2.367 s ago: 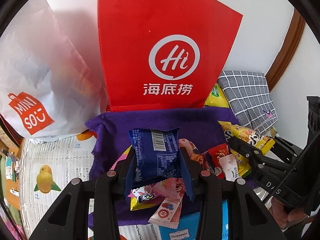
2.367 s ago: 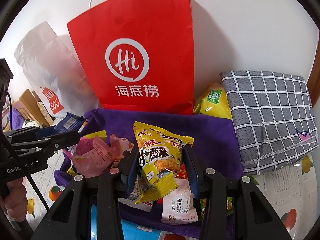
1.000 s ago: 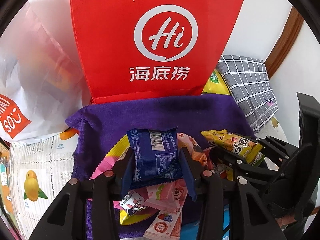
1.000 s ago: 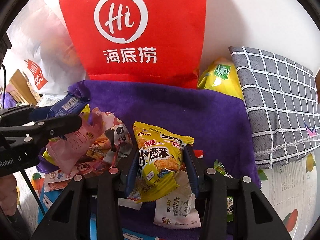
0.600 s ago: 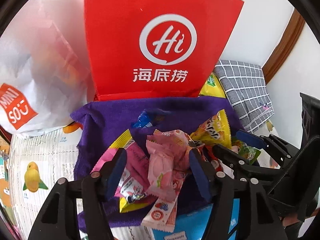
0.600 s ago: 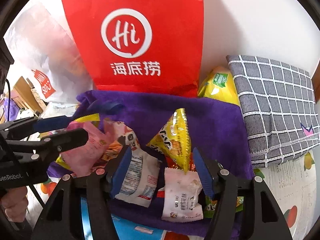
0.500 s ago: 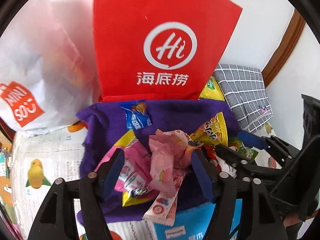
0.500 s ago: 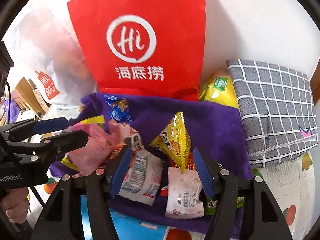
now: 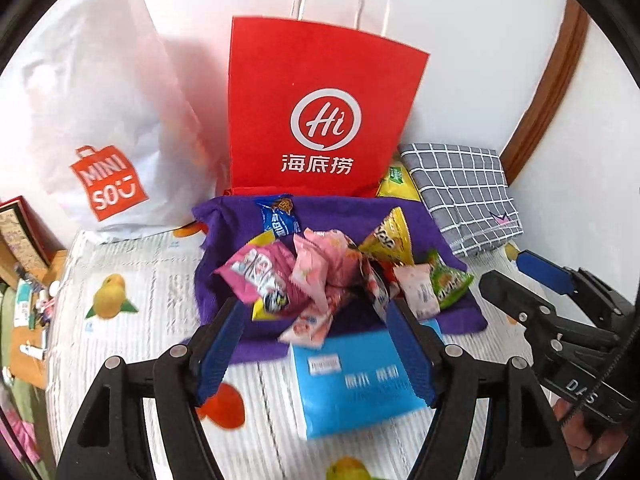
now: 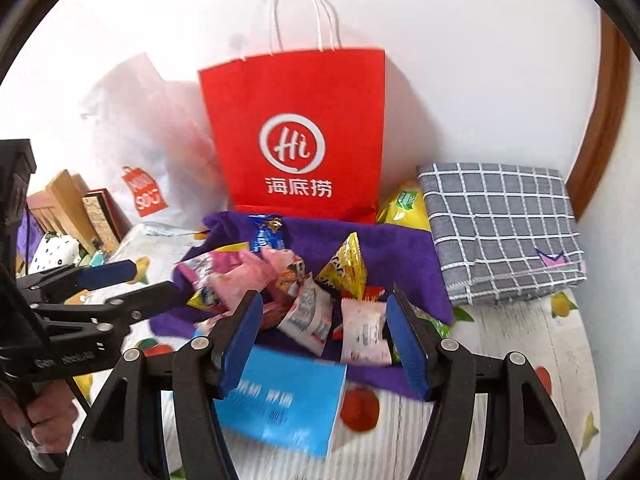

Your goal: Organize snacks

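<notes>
Purple cloth (image 9: 240, 220) on the fruit-printed desk (image 9: 152, 288) carries the snack pile (image 9: 320, 272), with a blue packet (image 9: 278, 218) and a yellow packet (image 9: 390, 238) lying free toward the red bag (image 9: 320, 92). Left hand-held gripper (image 9: 316, 352) and right hand-held gripper (image 10: 324, 340) both stand with jaws apart and nothing between them, above the near edge of the pile. Recommended practice for the next pick: descend square over one packet lying apart from its neighbours, close on its flat faces rather than a crimped end, and keep the two tools from crossing
</notes>
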